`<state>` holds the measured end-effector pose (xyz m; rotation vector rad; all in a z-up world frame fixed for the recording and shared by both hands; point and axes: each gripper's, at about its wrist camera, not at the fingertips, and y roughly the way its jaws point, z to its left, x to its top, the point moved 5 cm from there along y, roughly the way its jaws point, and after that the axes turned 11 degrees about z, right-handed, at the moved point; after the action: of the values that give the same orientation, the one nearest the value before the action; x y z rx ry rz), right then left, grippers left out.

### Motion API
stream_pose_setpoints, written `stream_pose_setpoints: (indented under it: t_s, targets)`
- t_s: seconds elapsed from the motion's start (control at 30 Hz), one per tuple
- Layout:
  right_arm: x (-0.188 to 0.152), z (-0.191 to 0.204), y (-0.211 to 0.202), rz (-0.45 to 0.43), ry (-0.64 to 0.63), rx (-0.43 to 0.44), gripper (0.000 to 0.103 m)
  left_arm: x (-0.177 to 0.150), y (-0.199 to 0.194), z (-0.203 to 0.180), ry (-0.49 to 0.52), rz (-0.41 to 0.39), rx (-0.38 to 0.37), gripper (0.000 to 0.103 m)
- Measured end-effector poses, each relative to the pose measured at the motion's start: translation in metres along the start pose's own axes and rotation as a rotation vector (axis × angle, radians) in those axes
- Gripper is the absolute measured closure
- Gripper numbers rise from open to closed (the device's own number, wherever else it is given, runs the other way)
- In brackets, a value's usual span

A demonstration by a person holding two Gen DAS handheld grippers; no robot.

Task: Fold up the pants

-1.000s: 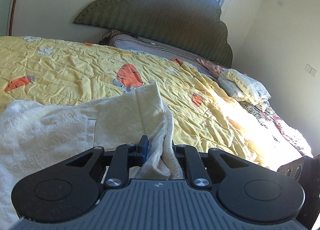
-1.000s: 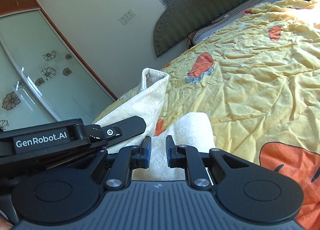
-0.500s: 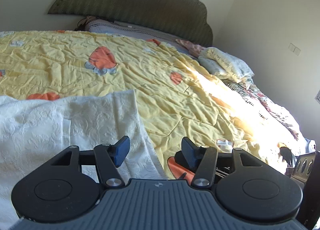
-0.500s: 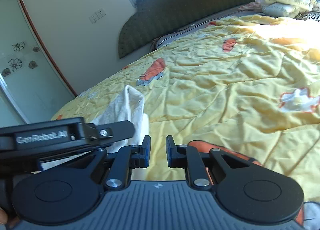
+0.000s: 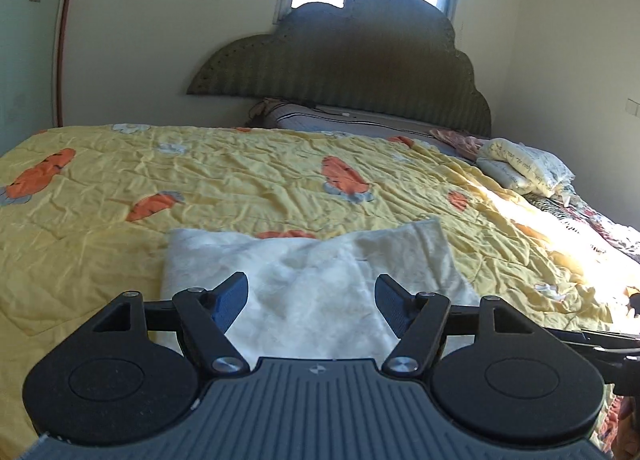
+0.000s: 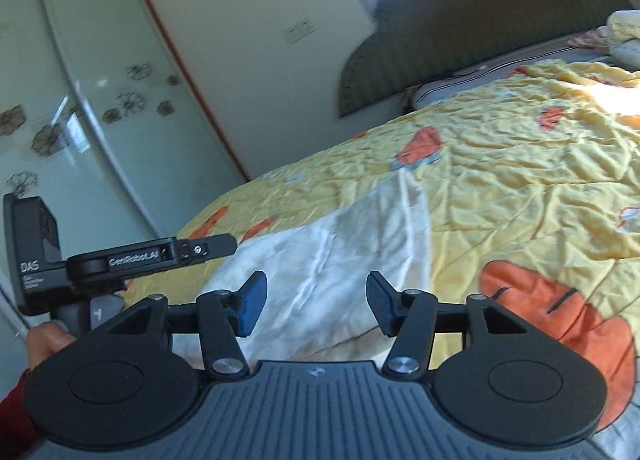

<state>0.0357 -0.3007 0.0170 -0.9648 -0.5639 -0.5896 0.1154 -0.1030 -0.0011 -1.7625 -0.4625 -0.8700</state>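
The cream-white pants [image 5: 316, 280] lie folded flat on the yellow carrot-print quilt [image 5: 240, 180]. My left gripper [image 5: 312, 302] is open and empty, held just above the near part of the pants. In the right wrist view the pants [image 6: 340, 244] stretch away from me. My right gripper [image 6: 314, 302] is open and empty above their near edge. The left gripper's body [image 6: 120, 260] shows at the left of that view.
A dark green headboard [image 5: 352, 72] and a grey pillow [image 5: 340, 120] stand at the far end. Folded bedding [image 5: 524, 168] is piled at the far right. A glass wardrobe door [image 6: 80, 120] stands left of the bed.
My left gripper let go of the pants and opened wide. My right gripper opened too. Both pulled back, and the pants now lie flat on the quilt.
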Motion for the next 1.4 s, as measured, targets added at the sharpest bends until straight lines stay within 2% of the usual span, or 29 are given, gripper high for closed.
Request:
stream_pose_setpoints:
  t_s: [0.07, 0.17, 0.3, 0.43, 0.53, 0.57, 0.6, 0.63, 0.67, 0.77, 0.9, 1.0, 1.1, 1.2, 1.23, 1.3, 1.33, 1.4]
  targets:
    - [-0.007, 0.006, 0.014, 0.061, -0.010, -0.017, 0.048, -0.008, -0.003, 0.020, -0.046, 0.021, 0.010, 0.030]
    - [-0.016, -0.002, 0.024, 0.105, 0.012, -0.078, 0.049, -0.018, -0.009, 0.040, -0.064, 0.041, 0.020, 0.030]
    - [-0.018, -0.012, 0.024, 0.096, 0.032, -0.121, 0.050, -0.032, -0.023, 0.056, -0.017, 0.023, 0.038, 0.030]
    - [-0.008, -0.032, 0.033, 0.032, 0.167, -0.082, 0.050, -0.048, -0.040, 0.058, 0.072, 0.002, -0.005, 0.030]
    - [-0.004, -0.048, 0.044, -0.002, 0.292, -0.024, 0.048, -0.062, -0.045, 0.046, 0.211, 0.003, 0.001, 0.028]
    - [-0.003, -0.050, 0.046, -0.010, 0.308, -0.022, 0.049, -0.067, -0.044, 0.041, 0.257, 0.006, 0.009, 0.028]
    - [-0.002, -0.052, 0.047, -0.018, 0.309, -0.032, 0.057, -0.070, -0.043, 0.037, 0.291, 0.011, 0.015, 0.026]
    - [-0.002, -0.052, 0.047, -0.023, 0.300, -0.068, 0.067, -0.075, -0.040, 0.031, 0.330, 0.020, 0.023, 0.025]
    - [-0.002, -0.051, 0.046, -0.026, 0.285, -0.094, 0.085, -0.077, -0.037, 0.025, 0.355, 0.022, 0.028, 0.025]
    - [-0.001, -0.048, 0.036, -0.061, 0.288, -0.085, 0.093, -0.077, -0.032, 0.014, 0.377, 0.008, 0.016, 0.025]
    - [0.004, -0.031, 0.016, -0.080, 0.229, -0.093, 0.094, -0.069, -0.029, 0.007, 0.364, -0.003, -0.020, 0.023]
    - [0.000, -0.034, 0.023, -0.034, 0.185, -0.166, 0.093, -0.068, -0.021, 0.004, 0.359, 0.013, -0.029, 0.022]
    - [-0.011, -0.045, 0.036, 0.047, 0.192, -0.172, 0.092, -0.069, -0.009, 0.002, 0.369, 0.050, -0.018, 0.022]
    - [-0.008, -0.044, 0.025, 0.020, 0.179, -0.188, 0.085, -0.067, -0.009, 0.005, 0.350, 0.050, -0.016, 0.022]
    - [-0.004, -0.043, 0.018, -0.010, 0.170, -0.227, 0.085, -0.063, -0.010, 0.005, 0.340, 0.042, -0.016, 0.022]
    - [0.011, -0.035, 0.008, -0.070, 0.093, -0.367, 0.085, -0.054, -0.009, 0.006, 0.306, 0.032, -0.025, 0.022]
    - [0.019, -0.028, 0.011, -0.068, 0.034, -0.381, 0.085, -0.049, -0.006, 0.007, 0.286, 0.035, -0.032, 0.021]
    - [0.032, -0.011, 0.028, -0.023, -0.068, -0.330, 0.085, -0.041, 0.003, 0.006, 0.239, 0.059, -0.026, 0.022]
